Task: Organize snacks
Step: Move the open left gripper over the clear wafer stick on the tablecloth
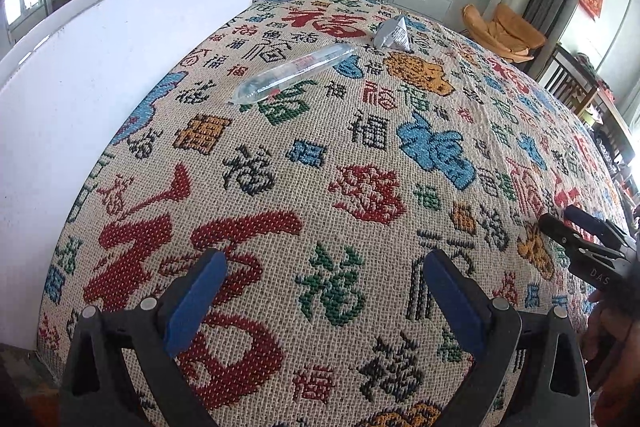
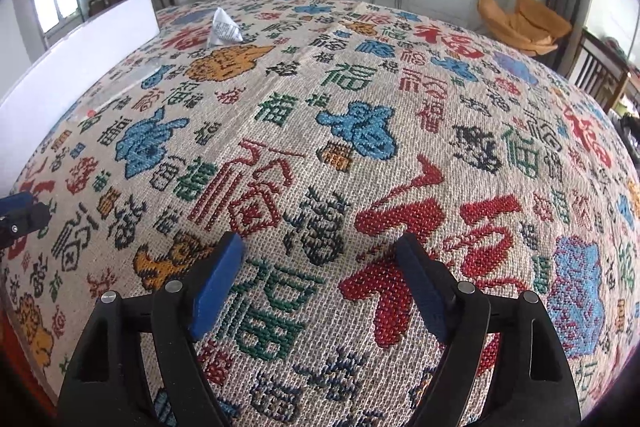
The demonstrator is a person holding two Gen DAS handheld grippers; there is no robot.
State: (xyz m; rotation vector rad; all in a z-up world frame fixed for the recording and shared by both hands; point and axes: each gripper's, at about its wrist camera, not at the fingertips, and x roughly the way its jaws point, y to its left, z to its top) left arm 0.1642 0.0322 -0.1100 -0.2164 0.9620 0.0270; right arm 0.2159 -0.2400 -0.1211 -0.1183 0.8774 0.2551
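Long clear snack tube [image 1: 294, 75] with red print, lying flat on the woven cloth [image 1: 360, 187], well ahead of the left gripper [image 1: 324, 291] and a little to its left, near the white board [image 1: 100, 75] but apart from it. Just beyond the tube's far end, a small silver pyramid-shaped packet [image 1: 392, 34] with printed text, standing on the cloth; from the right wrist view the same packet [image 2: 225, 29] far ahead and to the left of the right gripper [image 2: 320, 283]. Nothing between either pair of blue pads [image 1: 200, 303]; both sets of jaws spread wide over bare cloth. Right gripper's tip [image 1: 576, 239] at the right edge of the left wrist view. No tray, box or basket for the snacks to be made out on the cloth.
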